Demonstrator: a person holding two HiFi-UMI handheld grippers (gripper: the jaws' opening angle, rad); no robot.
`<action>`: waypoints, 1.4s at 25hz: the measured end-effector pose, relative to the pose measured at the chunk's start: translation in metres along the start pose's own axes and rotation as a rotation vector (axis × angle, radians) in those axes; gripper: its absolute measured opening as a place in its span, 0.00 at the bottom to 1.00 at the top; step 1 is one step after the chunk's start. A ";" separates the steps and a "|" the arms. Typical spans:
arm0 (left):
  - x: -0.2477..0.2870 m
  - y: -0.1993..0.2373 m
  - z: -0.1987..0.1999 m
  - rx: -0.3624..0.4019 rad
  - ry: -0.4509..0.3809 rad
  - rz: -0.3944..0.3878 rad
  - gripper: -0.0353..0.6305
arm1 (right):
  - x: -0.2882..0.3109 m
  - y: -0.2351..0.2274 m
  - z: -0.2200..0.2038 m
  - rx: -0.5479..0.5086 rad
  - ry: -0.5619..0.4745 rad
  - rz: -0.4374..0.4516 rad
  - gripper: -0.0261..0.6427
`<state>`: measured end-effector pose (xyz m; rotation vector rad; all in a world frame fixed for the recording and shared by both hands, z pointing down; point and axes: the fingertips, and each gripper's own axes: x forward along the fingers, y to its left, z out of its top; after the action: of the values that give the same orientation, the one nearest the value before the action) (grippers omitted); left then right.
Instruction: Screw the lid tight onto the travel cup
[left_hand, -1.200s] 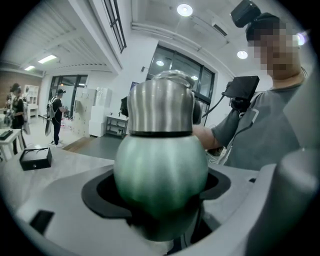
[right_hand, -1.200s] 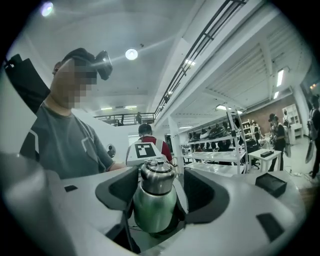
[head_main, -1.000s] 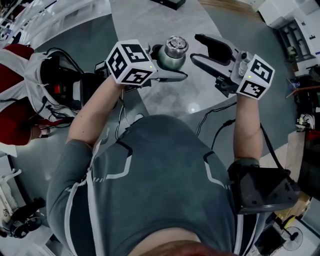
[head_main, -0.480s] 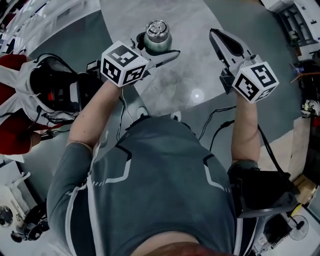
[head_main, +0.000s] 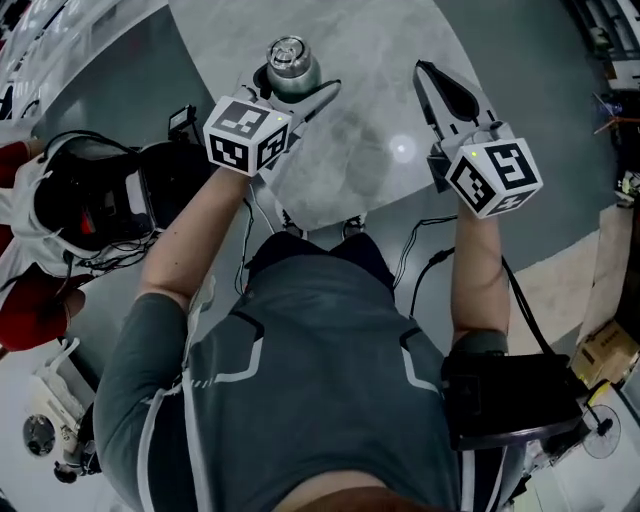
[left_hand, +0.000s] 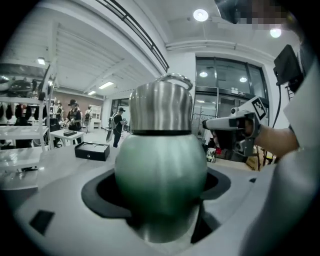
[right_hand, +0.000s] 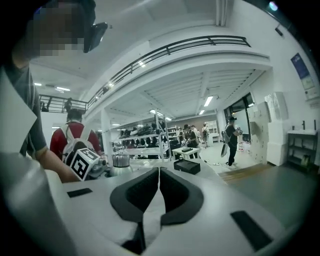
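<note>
Over the table (head_main: 380, 60) I am holding the cup (left_hand: 161, 170), the left gripper (head_main: 298, 84) clamped on its green body, the right gripper (head_main: 422, 72) hanging closed and empty well apart. To tighten well, I think it must open, settle level around the lid (left_hand: 161, 107) and turn while the left is gripping firmly. The thread is hidden, so I cannot tell how tight the lid is sitting.

The travel cup (left_hand: 160, 170) is green, its lid (left_hand: 161, 107) silver.
</note>
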<state>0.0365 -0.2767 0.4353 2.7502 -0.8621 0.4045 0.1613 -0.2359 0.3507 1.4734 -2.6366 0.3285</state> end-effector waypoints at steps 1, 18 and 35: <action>0.006 0.006 -0.008 -0.009 0.008 0.021 0.65 | 0.002 -0.005 -0.007 0.022 0.003 -0.013 0.09; 0.089 0.080 -0.146 -0.038 0.149 0.223 0.65 | 0.050 -0.055 -0.156 0.157 0.141 -0.166 0.09; 0.131 0.101 -0.190 -0.021 0.182 0.231 0.65 | 0.064 -0.068 -0.209 0.205 0.229 -0.140 0.09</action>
<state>0.0442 -0.3691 0.6695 2.5528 -1.1301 0.6714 0.1818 -0.2741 0.5751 1.5618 -2.3646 0.7257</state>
